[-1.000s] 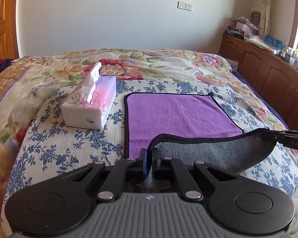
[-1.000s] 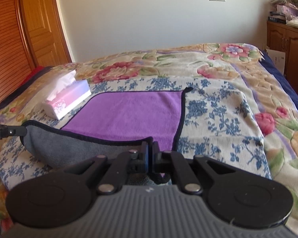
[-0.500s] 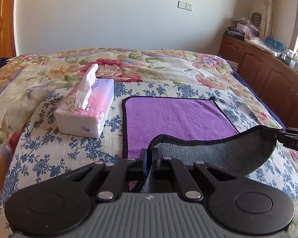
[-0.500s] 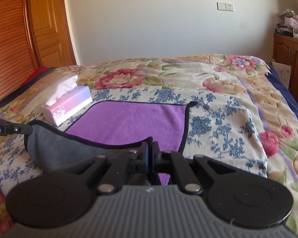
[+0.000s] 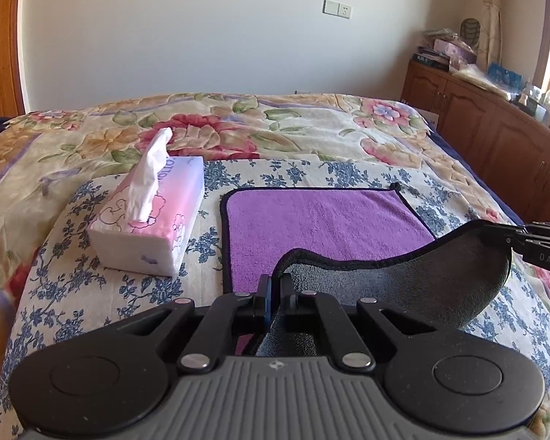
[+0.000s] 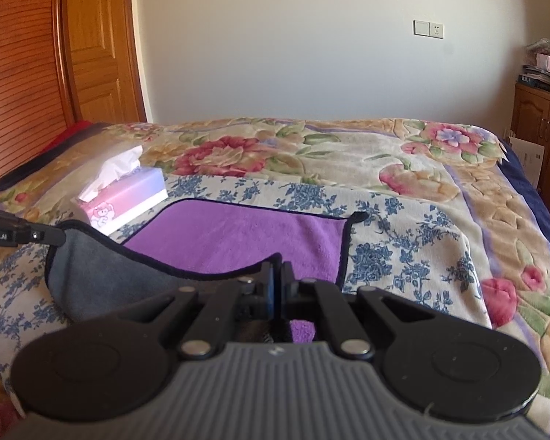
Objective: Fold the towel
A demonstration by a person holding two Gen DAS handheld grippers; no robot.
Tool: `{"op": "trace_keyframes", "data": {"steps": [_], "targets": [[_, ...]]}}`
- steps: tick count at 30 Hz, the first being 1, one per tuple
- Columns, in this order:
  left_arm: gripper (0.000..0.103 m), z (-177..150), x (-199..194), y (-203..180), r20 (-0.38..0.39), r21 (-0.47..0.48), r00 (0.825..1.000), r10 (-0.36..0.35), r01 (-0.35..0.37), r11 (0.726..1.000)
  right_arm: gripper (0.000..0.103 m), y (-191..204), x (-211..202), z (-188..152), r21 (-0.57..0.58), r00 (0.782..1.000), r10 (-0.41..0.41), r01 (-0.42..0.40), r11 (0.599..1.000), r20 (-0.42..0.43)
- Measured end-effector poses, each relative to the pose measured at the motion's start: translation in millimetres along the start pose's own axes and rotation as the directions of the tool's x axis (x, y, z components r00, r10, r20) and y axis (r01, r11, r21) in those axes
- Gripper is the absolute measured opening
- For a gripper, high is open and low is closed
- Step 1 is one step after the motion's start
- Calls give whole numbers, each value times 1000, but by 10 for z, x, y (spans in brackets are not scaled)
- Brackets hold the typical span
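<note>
A purple towel (image 5: 322, 220) with a grey underside and black trim lies on the bed; it also shows in the right wrist view (image 6: 245, 234). Its near edge is lifted off the bed, so the grey underside (image 5: 414, 286) hangs between the two grippers. My left gripper (image 5: 274, 282) is shut on the near left corner. My right gripper (image 6: 278, 275) is shut on the near right corner. The right gripper's fingers (image 5: 539, 240) show at the right edge of the left wrist view, and the left gripper's fingers (image 6: 22, 234) at the left edge of the right wrist view.
A pink and white tissue box (image 5: 154, 223) stands just left of the towel, also seen in the right wrist view (image 6: 123, 198). The bed has a floral blanket (image 5: 275, 128). A wooden cabinet (image 5: 495, 139) runs along the right, a wooden headboard (image 6: 22, 84) on the left.
Both grippers have carried the lifted near edge forward and a little higher over the purple side. The tissue box and the far edge of the towel look nearer.
</note>
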State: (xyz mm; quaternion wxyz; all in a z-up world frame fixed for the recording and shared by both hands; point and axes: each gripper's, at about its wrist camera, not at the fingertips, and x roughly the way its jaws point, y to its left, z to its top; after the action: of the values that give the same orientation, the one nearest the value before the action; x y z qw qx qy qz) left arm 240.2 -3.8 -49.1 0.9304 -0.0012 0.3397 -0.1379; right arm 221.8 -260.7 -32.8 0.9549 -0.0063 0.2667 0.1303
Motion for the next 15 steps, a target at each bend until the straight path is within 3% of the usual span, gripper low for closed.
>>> {"op": "trace_keyframes", "data": {"steps": [15], "targets": [[5,185,161,19,1,22,1000,-2,2,1000,4,-31,167,87,-40,1000,1,-1,999,10]]}}
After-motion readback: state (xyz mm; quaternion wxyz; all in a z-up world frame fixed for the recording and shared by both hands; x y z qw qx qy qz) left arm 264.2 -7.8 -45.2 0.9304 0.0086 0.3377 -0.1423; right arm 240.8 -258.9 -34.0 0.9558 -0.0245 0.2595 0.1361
